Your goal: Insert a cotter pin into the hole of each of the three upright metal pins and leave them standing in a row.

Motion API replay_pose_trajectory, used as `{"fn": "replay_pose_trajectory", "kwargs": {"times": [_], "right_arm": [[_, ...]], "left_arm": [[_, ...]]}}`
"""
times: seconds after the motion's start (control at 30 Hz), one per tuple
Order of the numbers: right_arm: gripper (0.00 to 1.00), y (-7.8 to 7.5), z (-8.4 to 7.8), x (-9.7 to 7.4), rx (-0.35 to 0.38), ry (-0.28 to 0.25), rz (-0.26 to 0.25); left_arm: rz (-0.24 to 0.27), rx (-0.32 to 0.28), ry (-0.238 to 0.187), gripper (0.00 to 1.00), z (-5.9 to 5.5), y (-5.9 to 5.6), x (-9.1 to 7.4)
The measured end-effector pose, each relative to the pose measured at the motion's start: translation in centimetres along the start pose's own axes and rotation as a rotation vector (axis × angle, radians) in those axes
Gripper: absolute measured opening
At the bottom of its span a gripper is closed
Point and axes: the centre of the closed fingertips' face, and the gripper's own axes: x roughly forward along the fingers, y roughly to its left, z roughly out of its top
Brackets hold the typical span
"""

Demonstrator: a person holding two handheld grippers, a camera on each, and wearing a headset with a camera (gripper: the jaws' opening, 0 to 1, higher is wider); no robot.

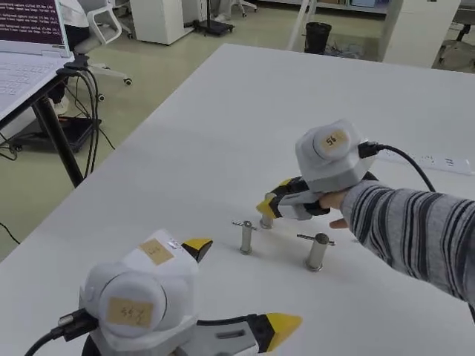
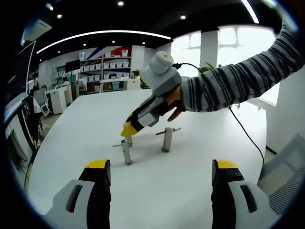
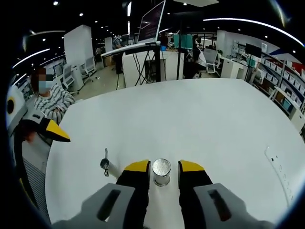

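Three short upright metal pins stand on the white table (image 1: pixel 223 133). The middle pin (image 1: pixel 246 237) and the right pin (image 1: pixel 317 252) each carry a cotter pin through the top. My right gripper (image 1: pixel 266 210) is shut on the left pin (image 1: pixel 266 221). In the right gripper view that pin (image 3: pixel 161 171) stands between the yellow tips of the right gripper (image 3: pixel 164 168), with no cotter pin showing in it. My left gripper (image 1: pixel 239 283) hangs open near the table's front, aimed at the pins, with nothing between its fingers (image 2: pixel 97 164).
A laptop (image 1: pixel 22 44) on a stand with hanging cables sits past the table's left edge. A white power strip (image 1: pixel 445 162) lies on the table at the right, with the right gripper's black cable (image 1: pixel 408 163) near it. Office chairs and a black bin (image 1: pixel 318 35) stand beyond.
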Motion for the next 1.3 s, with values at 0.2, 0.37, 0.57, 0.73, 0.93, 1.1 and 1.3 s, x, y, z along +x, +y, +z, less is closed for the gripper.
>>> {"fn": "replay_pose_trajectory", "kwargs": {"times": [0.2,0.37,0.57,0.73,0.93,1.1,1.3], "right_arm": [[0.11,0.2,-0.7,0.5,-0.009,0.026,0.008],[0.1,0.2,-0.7,0.7,-0.008,0.015,0.015],[0.09,0.0,-1.0,0.2,-0.009,0.023,0.006],[0.09,-0.8,-1.4,-1.4,-0.005,0.022,-0.014],[0.09,-1.8,-2.5,-4.0,-0.011,0.042,-0.052],[0.09,-2.4,-4.2,-6.8,0.005,0.058,-0.088],[0.09,-2.0,-6.6,-9.9,0.015,0.083,-0.115]], "left_arm": [[0.006,0.0,0.005,0.85,0.0,0.1,0.0],[0.004,0.001,0.007,0.85,0.0,0.0,0.1],[0.002,0.002,0.009,0.84,0.0,-0.1,0.2],[-0.003,0.003,0.009,0.84,0.0,-0.2,0.2],[-0.016,0.011,0.009,0.84,0.2,-0.5,0.4],[-0.03,0.021,0.007,0.84,0.2,-0.9,0.5],[-0.046,0.036,0.008,0.84,0.2,-1.3,0.7]]}}
